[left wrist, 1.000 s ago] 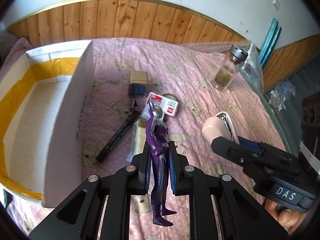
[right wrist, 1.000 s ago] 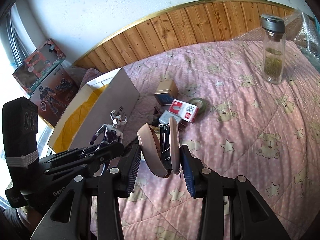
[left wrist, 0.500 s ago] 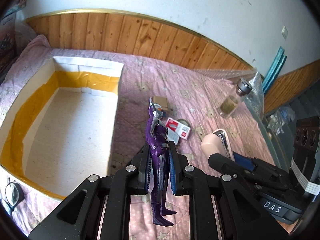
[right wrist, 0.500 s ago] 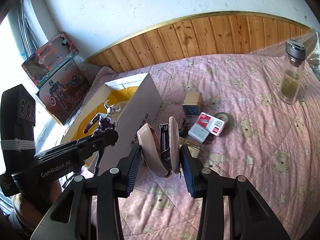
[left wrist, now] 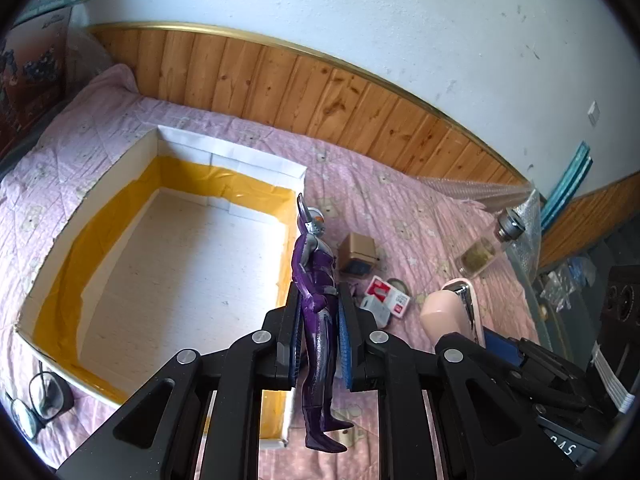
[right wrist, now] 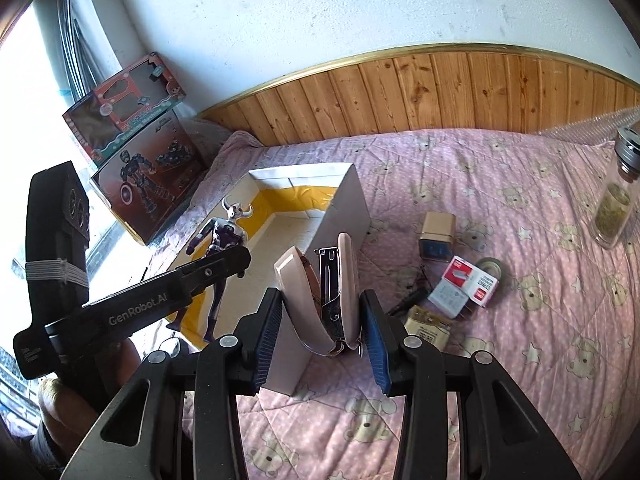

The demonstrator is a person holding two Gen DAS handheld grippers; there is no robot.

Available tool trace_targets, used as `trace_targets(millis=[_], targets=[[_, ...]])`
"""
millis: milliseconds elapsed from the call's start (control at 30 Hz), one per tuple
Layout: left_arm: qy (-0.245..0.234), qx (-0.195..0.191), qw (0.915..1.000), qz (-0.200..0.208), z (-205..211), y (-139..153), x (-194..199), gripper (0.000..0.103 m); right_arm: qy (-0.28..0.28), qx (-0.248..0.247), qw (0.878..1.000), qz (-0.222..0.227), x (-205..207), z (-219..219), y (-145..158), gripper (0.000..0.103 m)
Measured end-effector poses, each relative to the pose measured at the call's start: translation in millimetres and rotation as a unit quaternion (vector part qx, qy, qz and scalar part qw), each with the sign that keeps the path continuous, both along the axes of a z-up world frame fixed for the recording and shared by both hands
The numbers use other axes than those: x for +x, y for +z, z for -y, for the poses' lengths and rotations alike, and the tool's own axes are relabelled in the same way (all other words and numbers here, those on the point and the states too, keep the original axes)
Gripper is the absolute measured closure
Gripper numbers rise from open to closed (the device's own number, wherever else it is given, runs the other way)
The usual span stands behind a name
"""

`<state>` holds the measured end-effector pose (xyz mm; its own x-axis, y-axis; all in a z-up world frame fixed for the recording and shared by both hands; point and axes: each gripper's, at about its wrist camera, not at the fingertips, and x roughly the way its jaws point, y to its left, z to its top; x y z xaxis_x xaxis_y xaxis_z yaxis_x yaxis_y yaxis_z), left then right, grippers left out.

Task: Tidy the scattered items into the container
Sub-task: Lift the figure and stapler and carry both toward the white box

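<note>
left gripper (left wrist: 319,338): clamped tight on the purple and silver plastic hero figure (left wrist: 316,308), pads pinching its waist, head up at 12 o'clock, feet dangling at 6

right gripper (right wrist: 322,322): closed around the pale pink plastic stapler with metal insides (right wrist: 320,300), held on end, hinge down by the pads, open mouth pointing to 12

container: white cardboard box with yellow tape lining the inner walls (left wrist: 168,200), nothing visible inside so far

key relation, left: box floor sits at 9 to 10 o'clock of the figure in the left wrist view, figure right over the near-right wall, so probably just a short slide toward 9 before letting go

key relation, right: box at 11 o'clock of the stapler in the right wrist view, its tall white side wall directly behind the stapler, looks like it has to clear that rim first

nearer hand: left one, by the look of it

in the way: left gripper body crossing at 9 o'clock of the right gripper, bit of a traffic jam if both go in together

leftovers on the pink teddy-bear quilt (right wrist: 520,360): small tan and blue cardboard box (right wrist: 437,236), red and white packet (right wrist: 466,284), roll of tape (right wrist: 491,267), all at 1 to 2 o'clock of the stapler

bystanders: glass jar with a metal lid (right wrist: 616,196) far off at 2 o'clock, black-framed eyeglasses (left wrist: 38,404) on the quilt touching the box's near-left corner
</note>
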<state>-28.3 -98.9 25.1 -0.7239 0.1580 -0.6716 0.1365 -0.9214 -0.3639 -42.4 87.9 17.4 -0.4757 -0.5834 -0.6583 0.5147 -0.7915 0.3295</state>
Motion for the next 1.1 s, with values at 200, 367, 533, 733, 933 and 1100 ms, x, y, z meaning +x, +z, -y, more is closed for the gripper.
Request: trace_targets(millis=[200,367,533,733,933,1100], targets=[[0.009,0.008,0.9999,0.001,12.3,-0.2,-1.4,0.087,0.014,0.003,1.000,-0.003,-2.9,17.6,5.5,0.061],[0.013,0.016,0.9998,0.003,19.8,-1.2,-3.3,0.087,0.025,0.007,1.000,-0.005,-5.1,31.6,7.3,0.061],[0.016,0.023,0.9996,0.004,25.7,-2.4,-5.9,0.087,0.033,0.011,0.999,-0.006,-9.1,43.4,8.6,0.061],[0.022,0.033,0.9992,0.010,34.5,-6.0,-9.6,0.087,0.043,0.015,0.999,-0.007,-16.6,57.0,9.5,0.061],[0.034,0.049,0.9980,0.020,48.6,-12.0,-13.5,0.087,0.054,0.023,0.998,-0.005,-23.7,72.1,7.1,0.061],[0.043,0.063,0.9966,0.029,60.6,-18.3,-17.9,0.087,0.063,0.028,0.998,-0.006,-29.1,82.9,8.5,0.061]])
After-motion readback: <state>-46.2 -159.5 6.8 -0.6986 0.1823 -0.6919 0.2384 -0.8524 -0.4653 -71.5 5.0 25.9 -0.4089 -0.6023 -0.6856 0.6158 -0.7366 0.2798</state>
